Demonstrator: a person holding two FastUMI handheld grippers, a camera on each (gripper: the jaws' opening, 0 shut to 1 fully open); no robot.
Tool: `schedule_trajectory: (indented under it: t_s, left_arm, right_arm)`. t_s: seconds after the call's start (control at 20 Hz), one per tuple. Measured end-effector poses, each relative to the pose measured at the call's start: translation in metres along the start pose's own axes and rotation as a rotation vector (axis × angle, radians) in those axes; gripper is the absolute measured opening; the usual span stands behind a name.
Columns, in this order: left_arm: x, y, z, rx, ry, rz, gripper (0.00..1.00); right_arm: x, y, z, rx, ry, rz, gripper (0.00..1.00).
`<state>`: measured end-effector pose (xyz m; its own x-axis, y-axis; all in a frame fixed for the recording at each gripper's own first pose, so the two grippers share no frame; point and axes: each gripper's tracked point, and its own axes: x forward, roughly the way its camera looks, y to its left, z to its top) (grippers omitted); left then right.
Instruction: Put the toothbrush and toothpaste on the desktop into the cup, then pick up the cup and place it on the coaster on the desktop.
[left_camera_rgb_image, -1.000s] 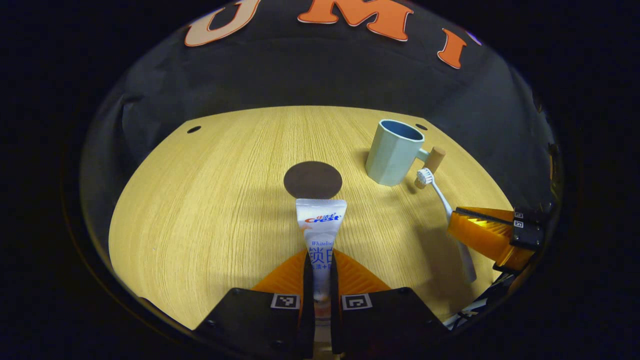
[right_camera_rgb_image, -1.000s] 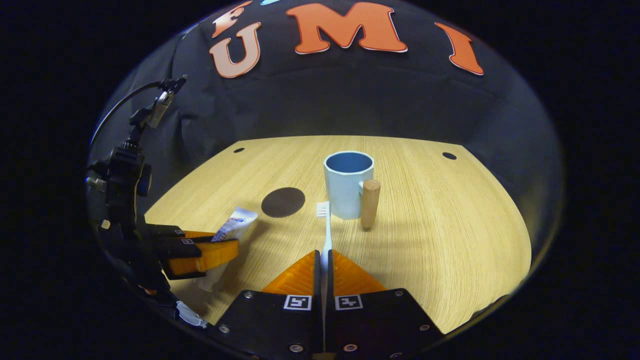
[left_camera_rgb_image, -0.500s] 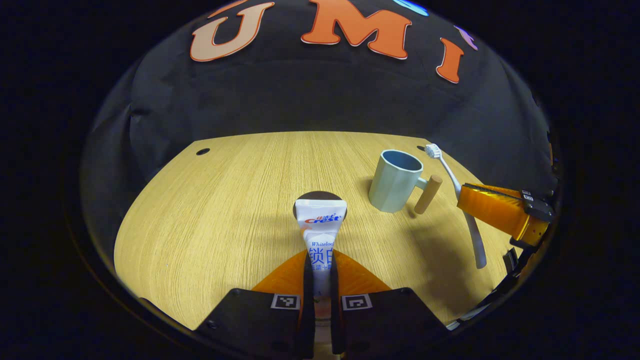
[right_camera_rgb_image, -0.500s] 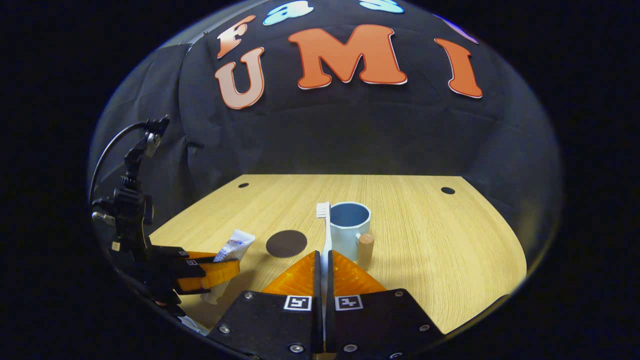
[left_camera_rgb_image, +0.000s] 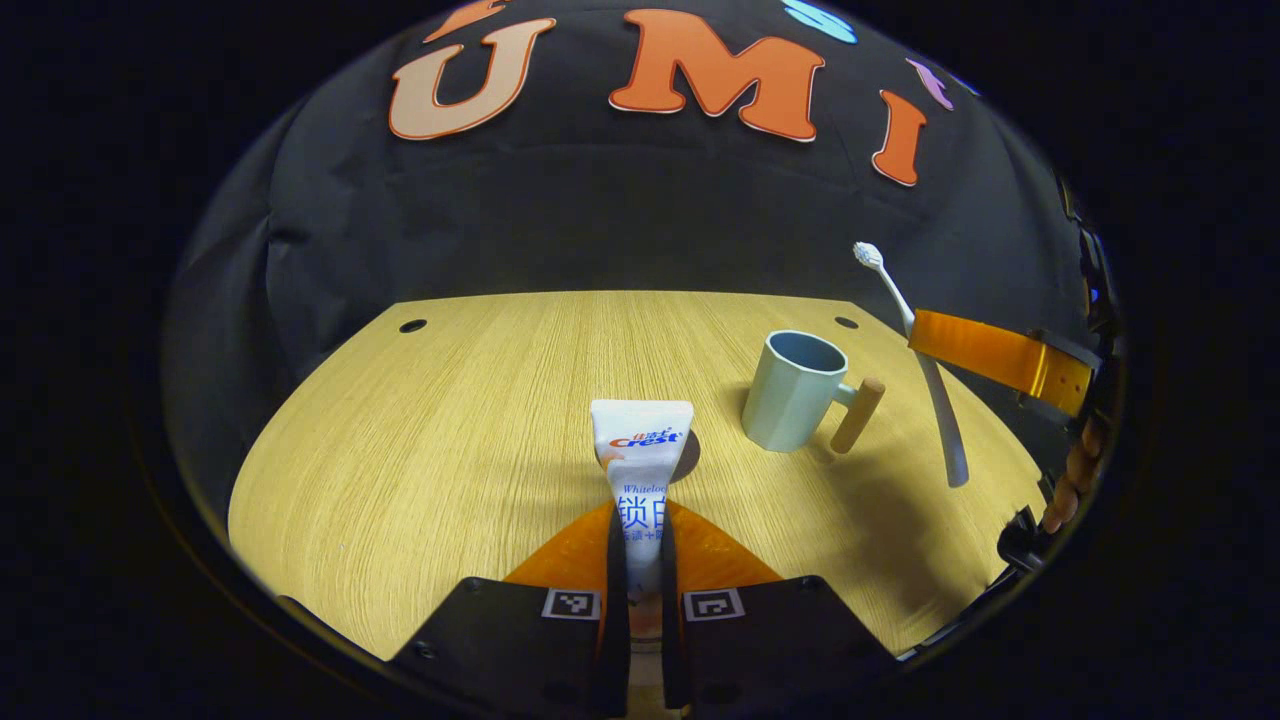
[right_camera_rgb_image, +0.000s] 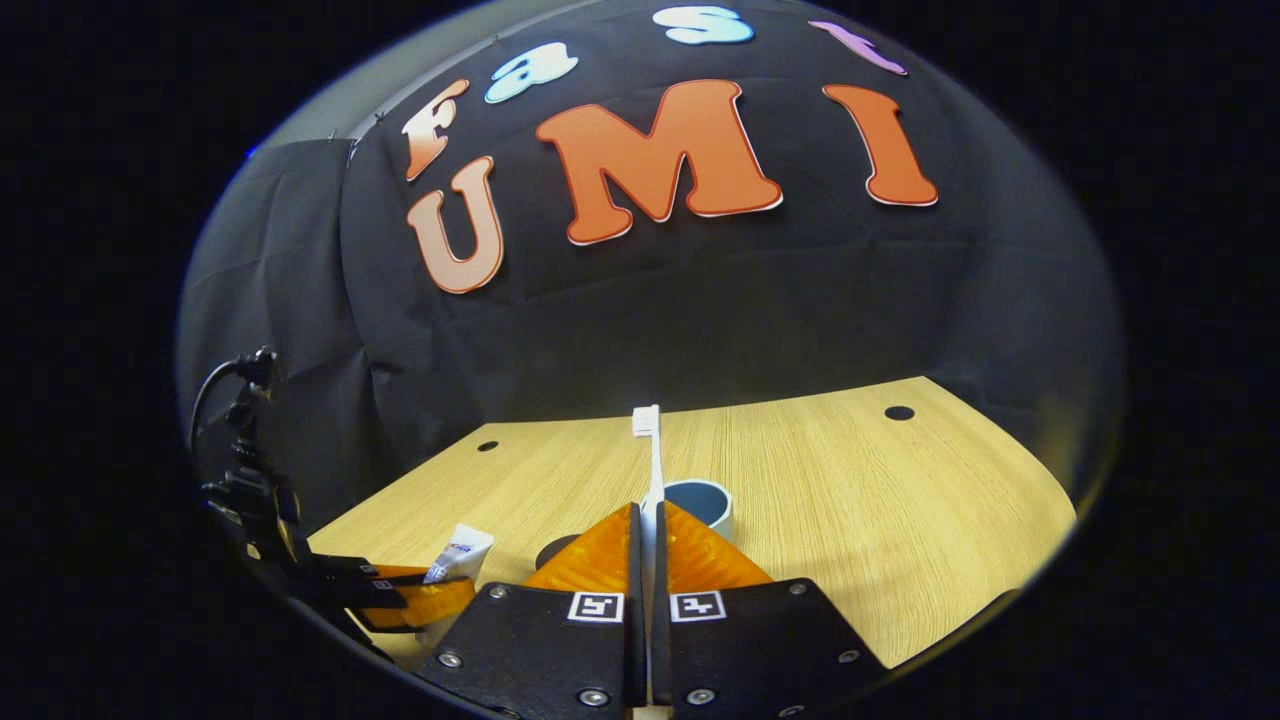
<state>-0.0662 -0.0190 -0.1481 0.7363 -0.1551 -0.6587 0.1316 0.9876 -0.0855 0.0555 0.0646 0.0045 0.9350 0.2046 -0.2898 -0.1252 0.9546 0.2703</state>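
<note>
Raised since a second ago, right gripper (right_camera_rgb_image: 645, 530) clamps white toothbrush (right_camera_rgb_image: 652, 470) bristles-up, pale-blue wooden-handled cup (right_camera_rgb_image: 700, 502) just ahead below; left gripper (left_camera_rgb_image: 640, 545) pinches white toothpaste tube (left_camera_rgb_image: 640, 455).

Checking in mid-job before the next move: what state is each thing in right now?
Toothpaste: gripped by left hand-held gripper, above the desk.
Toothbrush: gripped by right hand-held gripper, lifted, bristles up.
Cup: upright on desk, empty.
Coaster: flat on desk, bare, partly hidden by the toothpaste.

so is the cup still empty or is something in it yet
Empty: the cup stands upright with a bare inside, while the toothbrush and toothpaste are each clamped in a gripper.
</note>
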Motion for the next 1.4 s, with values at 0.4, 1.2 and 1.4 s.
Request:
schedule_trajectory:
  t_s: [0.4,1.2,1.4]
  left_arm:
    - [0.004,0.000,0.004,-0.008,-0.059,0.018,0.16]
    - [-0.018,0.012,-0.001,-0.043,-0.117,0.017,0.17]
    - [-0.022,0.011,0.003,-0.048,-0.132,0.021,0.16]
  right_arm:
    - [0.030,-0.011,0.022,0.025,-0.073,0.004,0.02]
    - [0.080,-0.009,0.067,0.000,-0.282,0.009,0.02]
    - [0.093,-0.017,0.061,0.011,-0.272,-0.006,0.02]
